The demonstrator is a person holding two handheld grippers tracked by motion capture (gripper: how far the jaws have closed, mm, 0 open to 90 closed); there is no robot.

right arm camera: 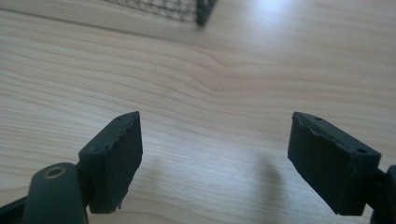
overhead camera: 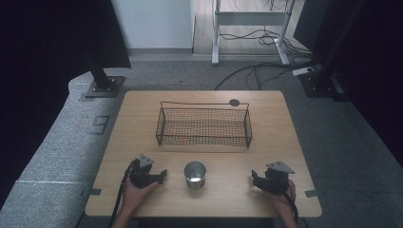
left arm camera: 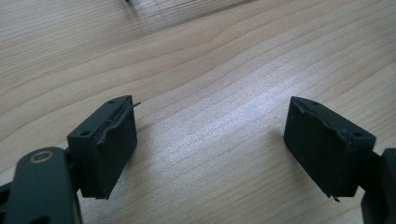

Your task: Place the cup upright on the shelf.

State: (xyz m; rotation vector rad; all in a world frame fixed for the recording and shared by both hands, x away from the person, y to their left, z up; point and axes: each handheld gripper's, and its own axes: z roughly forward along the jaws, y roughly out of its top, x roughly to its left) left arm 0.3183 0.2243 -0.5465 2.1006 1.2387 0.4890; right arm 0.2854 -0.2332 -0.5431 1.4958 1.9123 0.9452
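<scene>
Bench (overhead camera: pixel 142 109) carries wire basket (overhead camera: pixel 204 127) mid-far side; metal cup (overhead camera: pixel 195 174) upright near front edge, between both tongs; left tongs (overhead camera: pixel 161 176) and right tongs (overhead camera: pixel 254 179) gaping, empty; risk: sideways approach could nudge cup, tipping it.

Free room and obstacles on the wooden table (overhead camera: pixel 142 118). A metal cup (overhead camera: pixel 195 174) stands upright between the left gripper (overhead camera: pixel 161 176) and the right gripper (overhead camera: pixel 254 179), apart from both; bare wood lies on either side of it. The wire basket (overhead camera: pixel 203 126) bars the table's middle, with open strips to its left, right and near side. Both grippers' jaws stand wide apart over bare wood, nothing between them.
</scene>
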